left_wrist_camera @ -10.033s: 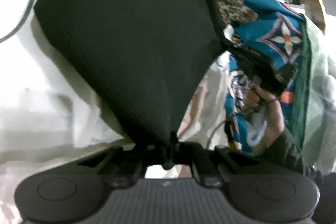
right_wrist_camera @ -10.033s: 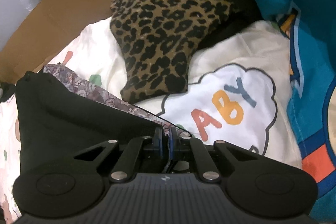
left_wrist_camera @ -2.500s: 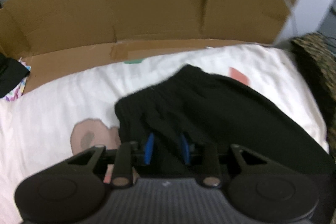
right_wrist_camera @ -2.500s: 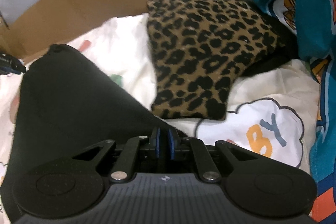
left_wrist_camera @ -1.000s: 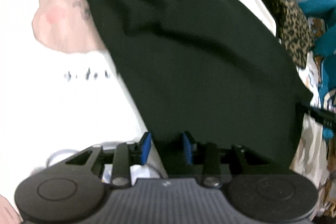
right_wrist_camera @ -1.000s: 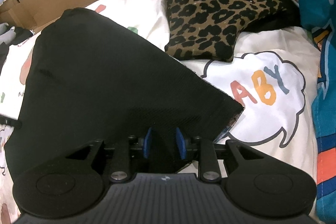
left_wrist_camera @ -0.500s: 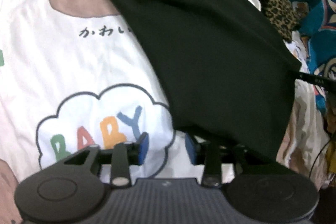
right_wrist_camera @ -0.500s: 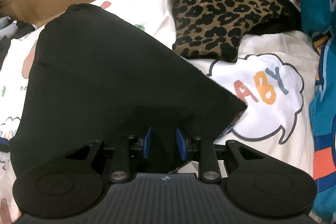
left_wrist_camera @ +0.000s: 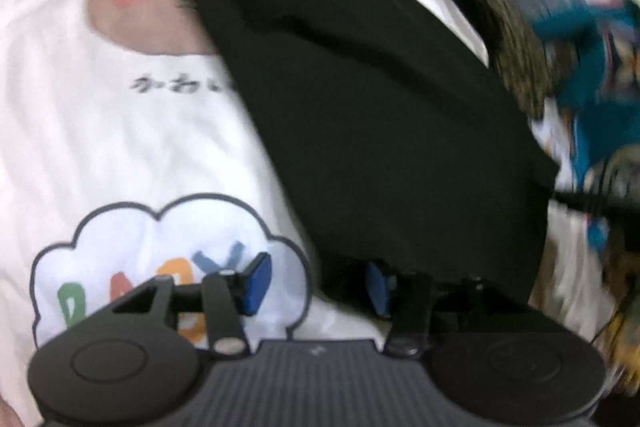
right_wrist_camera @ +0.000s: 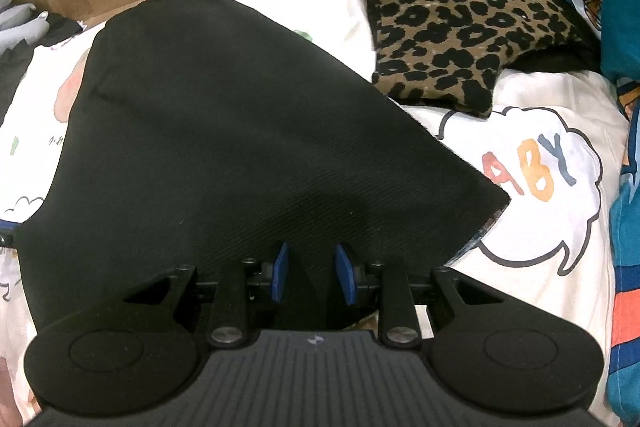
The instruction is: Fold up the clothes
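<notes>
Black twill garment [right_wrist_camera: 240, 147] spread flat on white printed bedsheet [left_wrist_camera: 120, 147]. Left gripper [left_wrist_camera: 318, 285] jaws apart at its corner; right gripper [right_wrist_camera: 312, 273] jaws apart, nothing clamped.

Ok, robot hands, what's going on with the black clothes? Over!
Left gripper open. Right gripper open over the black garment, lying flat on the sheet. Leopard cushion beside it, not blocking.

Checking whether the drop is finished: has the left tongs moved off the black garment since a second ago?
Yes. The left tongs slid off the black garment toward the BABY cloud print, with only its hem near one pad.
</notes>
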Demonstrator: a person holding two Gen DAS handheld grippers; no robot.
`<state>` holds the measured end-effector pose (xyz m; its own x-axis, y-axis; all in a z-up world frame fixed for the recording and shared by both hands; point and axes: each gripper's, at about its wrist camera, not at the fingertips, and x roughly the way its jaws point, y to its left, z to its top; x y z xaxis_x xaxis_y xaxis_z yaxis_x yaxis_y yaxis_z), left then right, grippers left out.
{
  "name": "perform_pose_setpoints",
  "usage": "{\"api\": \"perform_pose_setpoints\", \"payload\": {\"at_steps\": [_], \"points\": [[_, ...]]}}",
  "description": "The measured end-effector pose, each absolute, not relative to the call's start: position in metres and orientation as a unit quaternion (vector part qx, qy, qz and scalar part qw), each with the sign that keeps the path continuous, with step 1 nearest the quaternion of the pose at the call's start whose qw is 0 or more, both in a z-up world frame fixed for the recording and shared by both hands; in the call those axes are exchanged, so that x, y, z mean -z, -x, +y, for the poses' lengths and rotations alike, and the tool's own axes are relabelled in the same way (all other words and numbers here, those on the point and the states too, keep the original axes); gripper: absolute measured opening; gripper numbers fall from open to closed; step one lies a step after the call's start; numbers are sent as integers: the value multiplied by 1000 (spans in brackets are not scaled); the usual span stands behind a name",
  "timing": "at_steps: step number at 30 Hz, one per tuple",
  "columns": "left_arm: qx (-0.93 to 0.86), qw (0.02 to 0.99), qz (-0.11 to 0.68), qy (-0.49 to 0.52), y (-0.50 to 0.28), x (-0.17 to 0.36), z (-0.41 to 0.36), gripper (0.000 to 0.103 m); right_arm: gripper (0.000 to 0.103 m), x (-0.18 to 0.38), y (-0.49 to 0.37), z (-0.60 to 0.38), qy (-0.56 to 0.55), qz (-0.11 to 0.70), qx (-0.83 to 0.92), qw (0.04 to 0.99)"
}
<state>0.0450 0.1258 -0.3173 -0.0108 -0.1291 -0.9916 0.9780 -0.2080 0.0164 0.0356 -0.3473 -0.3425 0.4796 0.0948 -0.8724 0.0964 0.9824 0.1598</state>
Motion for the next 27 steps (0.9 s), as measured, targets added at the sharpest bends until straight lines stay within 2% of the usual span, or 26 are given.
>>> {"api": "perform_pose_setpoints", "payload": {"at_steps": [3,7,10,18,19,27], "points": [[567,471,445,-508,-60,328,125,37,34,344,-36,-348,-94,510,2,855],[573,463,442,-511,-57,336,124,34,34,347,-34,-351,-94,510,7,855],[575,460,451,-505,-58,337,120,4,34,348,-33,-352,-90,507,13,857],[585,449,406,-539,-65,302,128,4,34,349,-36,-370,-98,502,52,858],[582,446,397,-552,-66,299,129,1,34,349,-36,-373,-102,502,56,857],[599,447,397,-533,-52,275,106,7,34,347,-34,-386,-116,494,69,859]]}}
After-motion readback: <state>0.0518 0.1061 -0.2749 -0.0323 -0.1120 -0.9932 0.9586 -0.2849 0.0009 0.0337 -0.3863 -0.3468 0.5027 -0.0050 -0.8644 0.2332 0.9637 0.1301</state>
